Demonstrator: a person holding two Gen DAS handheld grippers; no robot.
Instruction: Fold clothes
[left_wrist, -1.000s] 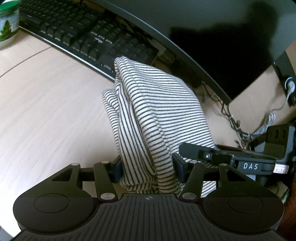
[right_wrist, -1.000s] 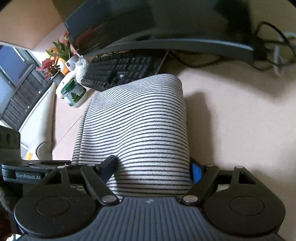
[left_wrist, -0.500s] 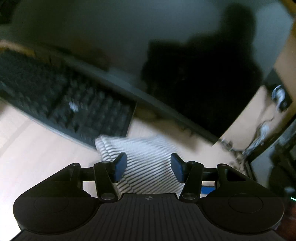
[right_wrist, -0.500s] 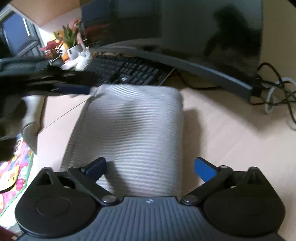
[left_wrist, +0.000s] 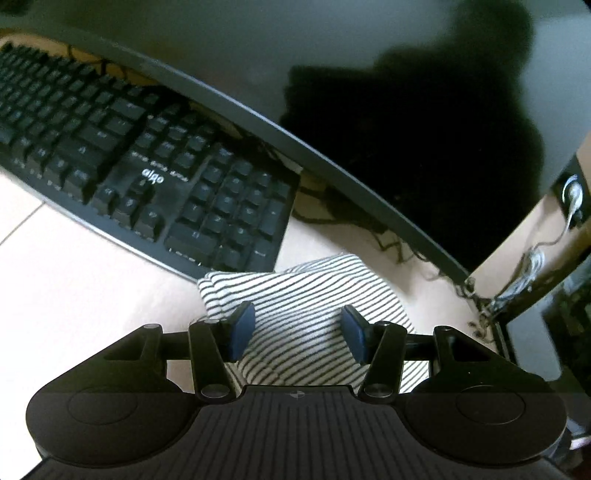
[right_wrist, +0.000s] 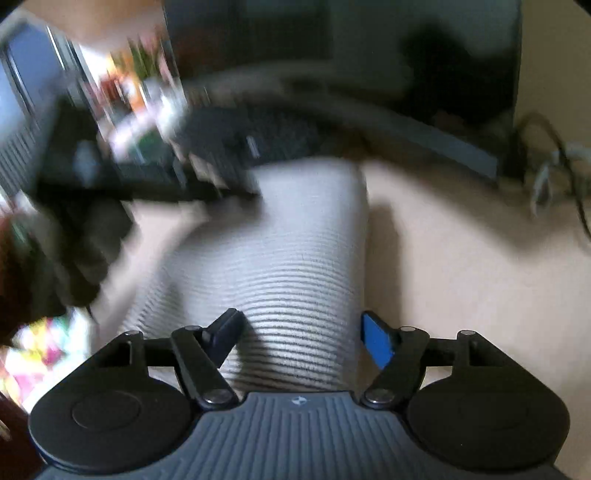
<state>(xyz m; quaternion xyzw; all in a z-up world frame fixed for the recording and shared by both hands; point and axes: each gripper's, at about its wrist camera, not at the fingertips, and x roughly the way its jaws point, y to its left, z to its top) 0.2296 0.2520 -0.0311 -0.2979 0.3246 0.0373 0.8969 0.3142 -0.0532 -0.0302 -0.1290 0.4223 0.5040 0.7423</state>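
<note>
A black-and-white striped garment (left_wrist: 306, 291) lies folded on the pale desk (left_wrist: 74, 280), just in front of the keyboard. My left gripper (left_wrist: 297, 330) hovers over its near part, open, the blue pads clear of the cloth. In the blurred right wrist view the same garment (right_wrist: 295, 258) stretches away from my right gripper (right_wrist: 301, 338). Its jaws are closing with the near end of the cloth between them, and the pads do not press on it. The dark blur at the upper left of that view is the left gripper (right_wrist: 147, 166).
A black keyboard (left_wrist: 147, 166) lies behind the garment, under a curved dark monitor (left_wrist: 369, 92). Tangled cables (left_wrist: 517, 280) sit at the right by the monitor's edge, and more cables (right_wrist: 554, 177) at the far right. Bare desk (right_wrist: 461, 277) shows right of the garment.
A second ago both grippers held the raised garment. Both have let go, and it now lies folded flat on the desk. The left gripper moved toward the keyboard; the right jaws opened wide, then narrowed.
</note>
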